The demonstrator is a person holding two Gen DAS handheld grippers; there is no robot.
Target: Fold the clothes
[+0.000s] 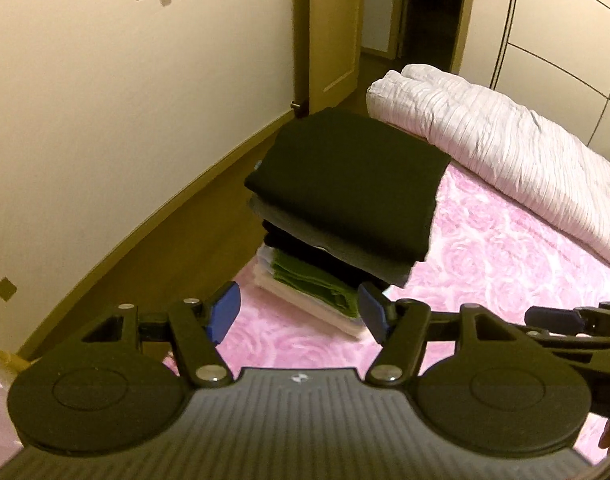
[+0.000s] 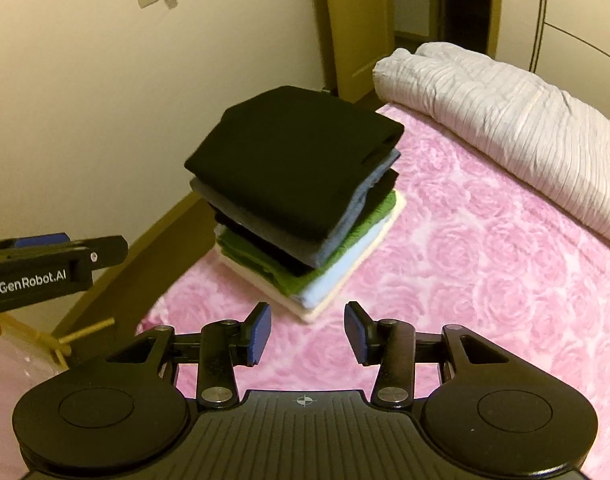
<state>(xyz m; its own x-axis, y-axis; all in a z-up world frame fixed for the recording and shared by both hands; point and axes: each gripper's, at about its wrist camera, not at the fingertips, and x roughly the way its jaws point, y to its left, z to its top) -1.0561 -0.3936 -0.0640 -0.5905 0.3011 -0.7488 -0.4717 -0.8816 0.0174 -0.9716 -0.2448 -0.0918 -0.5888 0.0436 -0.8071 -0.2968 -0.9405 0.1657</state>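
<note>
A stack of folded clothes stands at the corner of a bed with a pink rose-pattern cover. A black garment lies on top, over grey, black, green, light blue and cream pieces. My left gripper is open and empty, just short of the stack. My right gripper is open and empty, a little in front of the stack. The left gripper also shows at the left edge of the right wrist view, and the right gripper at the right edge of the left wrist view.
A rolled white quilt lies along the far side of the bed. A cream wall and wooden floor run to the left. A door stands open behind the stack.
</note>
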